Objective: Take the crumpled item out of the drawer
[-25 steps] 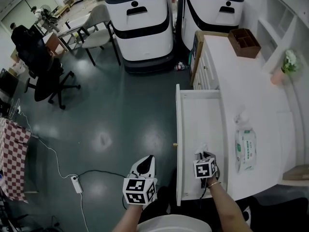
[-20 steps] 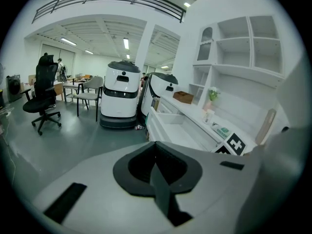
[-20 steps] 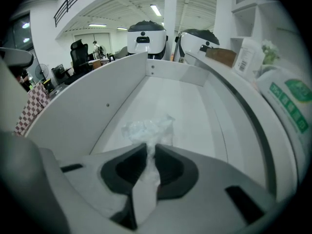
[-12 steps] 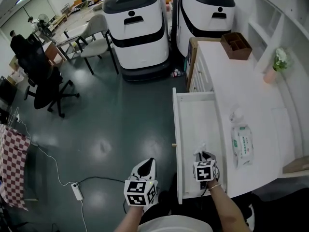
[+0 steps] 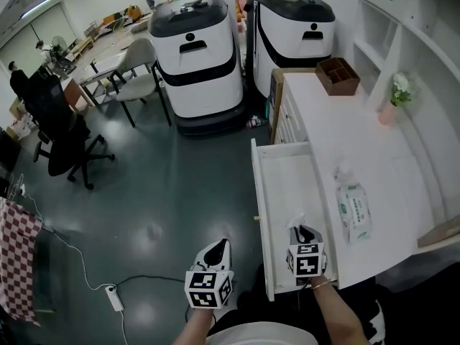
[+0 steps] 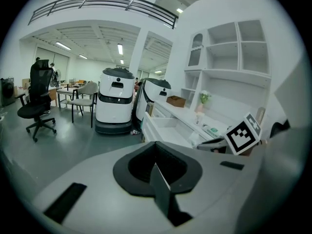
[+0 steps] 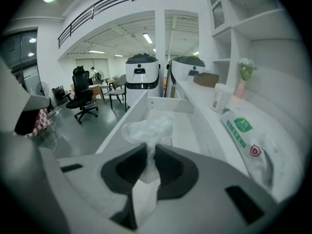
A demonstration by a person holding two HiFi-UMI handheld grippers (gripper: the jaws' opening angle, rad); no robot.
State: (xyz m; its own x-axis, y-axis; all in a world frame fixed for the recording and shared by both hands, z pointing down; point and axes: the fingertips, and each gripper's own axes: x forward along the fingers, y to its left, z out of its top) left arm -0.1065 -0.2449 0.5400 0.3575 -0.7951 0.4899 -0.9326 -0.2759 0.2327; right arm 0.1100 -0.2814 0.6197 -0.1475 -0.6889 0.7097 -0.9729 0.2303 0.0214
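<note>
A crumpled clear plastic wad (image 7: 147, 129) sticks out from between the jaws of my right gripper (image 7: 148, 152), which is shut on it. In the head view the same wad (image 5: 299, 222) shows as a white tuft ahead of the right gripper (image 5: 302, 233), held above the near end of the open white drawer (image 5: 272, 185). My left gripper (image 5: 216, 249) hangs over the floor to the left of the drawer. Its jaws (image 6: 157, 165) are pressed together with nothing between them.
The drawer juts from a white counter (image 5: 374, 149) that carries a wet-wipes pack (image 5: 352, 211), a small white bottle (image 5: 342, 171), a pink vase with flowers (image 5: 391, 106) and a brown wooden box (image 5: 337, 75). Two white robots (image 5: 195, 56) stand beyond; chairs (image 5: 61, 131) and cables (image 5: 108, 286) lie on the left.
My right gripper has lifted the crumpled wad up out of the drawer's near end. The head view has tipped up, showing more of the room. The left gripper has stayed beside the drawer.
</note>
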